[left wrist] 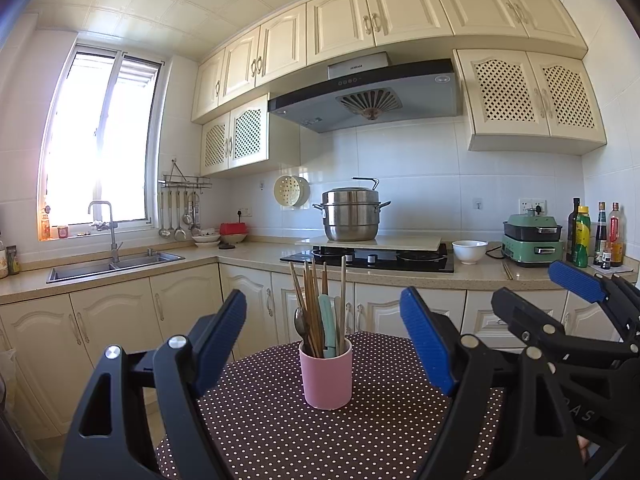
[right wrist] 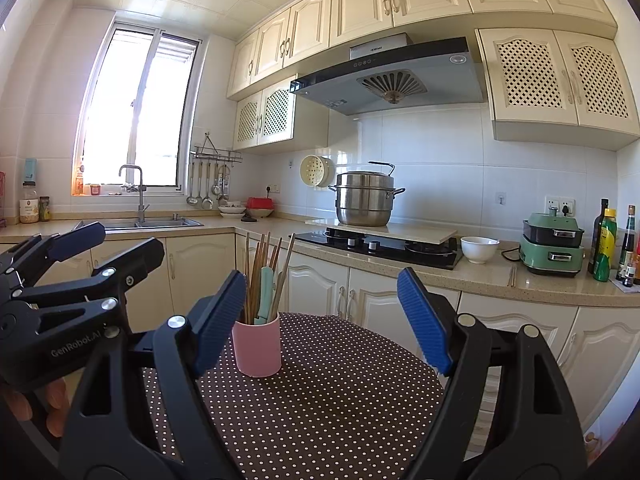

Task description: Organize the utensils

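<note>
Both grippers level, jaws spread wide, gripping nothing — left gripper (left wrist: 324, 344), right gripper (right wrist: 322, 320). The pink cup (left wrist: 326, 376) of chopsticks (left wrist: 310, 304) stands upright on the dotted table (left wrist: 280, 432), ahead between the left fingers — just beside the right gripper's left finger (right wrist: 218, 320).

Bright daylight, blown-out window (left wrist: 100, 140) glare, sharp focus, fisheye-curved edges

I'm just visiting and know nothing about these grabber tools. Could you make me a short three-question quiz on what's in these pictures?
1. True or false: the pink cup lies tipped over on the dotted tablecloth.
2. Which is in the cup? A) chopsticks B) a whisk C) scissors
3. Fill in: the jaws of the left gripper and right gripper are both ____.

Key: 1 false, it stands upright; 2 A; 3 open, holding nothing.
</note>
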`<state>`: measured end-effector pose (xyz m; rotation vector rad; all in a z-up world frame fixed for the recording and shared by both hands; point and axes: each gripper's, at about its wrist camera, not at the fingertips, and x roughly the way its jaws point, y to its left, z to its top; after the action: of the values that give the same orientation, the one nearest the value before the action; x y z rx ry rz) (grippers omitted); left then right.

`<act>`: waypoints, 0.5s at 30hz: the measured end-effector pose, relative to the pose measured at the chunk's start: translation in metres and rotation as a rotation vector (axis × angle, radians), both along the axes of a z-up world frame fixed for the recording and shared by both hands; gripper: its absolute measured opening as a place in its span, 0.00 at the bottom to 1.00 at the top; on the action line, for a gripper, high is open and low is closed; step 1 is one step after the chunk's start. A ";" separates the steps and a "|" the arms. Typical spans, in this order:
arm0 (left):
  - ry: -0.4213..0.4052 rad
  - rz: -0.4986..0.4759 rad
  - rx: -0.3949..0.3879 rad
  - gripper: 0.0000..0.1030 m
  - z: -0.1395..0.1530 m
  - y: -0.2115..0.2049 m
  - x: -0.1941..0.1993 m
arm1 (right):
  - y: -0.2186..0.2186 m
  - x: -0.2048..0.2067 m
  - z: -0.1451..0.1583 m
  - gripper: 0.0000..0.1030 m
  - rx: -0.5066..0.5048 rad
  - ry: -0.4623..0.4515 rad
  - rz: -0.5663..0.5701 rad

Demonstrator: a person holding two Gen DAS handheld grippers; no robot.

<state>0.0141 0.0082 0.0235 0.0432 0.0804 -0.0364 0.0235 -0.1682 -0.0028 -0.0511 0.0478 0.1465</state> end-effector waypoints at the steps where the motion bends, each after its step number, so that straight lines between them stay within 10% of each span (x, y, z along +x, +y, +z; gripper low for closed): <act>1: 0.000 0.000 -0.001 0.75 0.000 0.000 0.000 | 0.000 0.000 0.000 0.75 0.000 -0.001 0.000; 15: -0.001 0.003 0.004 0.75 0.000 0.001 0.002 | 0.000 0.002 0.003 0.75 0.001 0.003 0.002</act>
<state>0.0163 0.0094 0.0234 0.0475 0.0800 -0.0330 0.0257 -0.1678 0.0002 -0.0495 0.0507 0.1481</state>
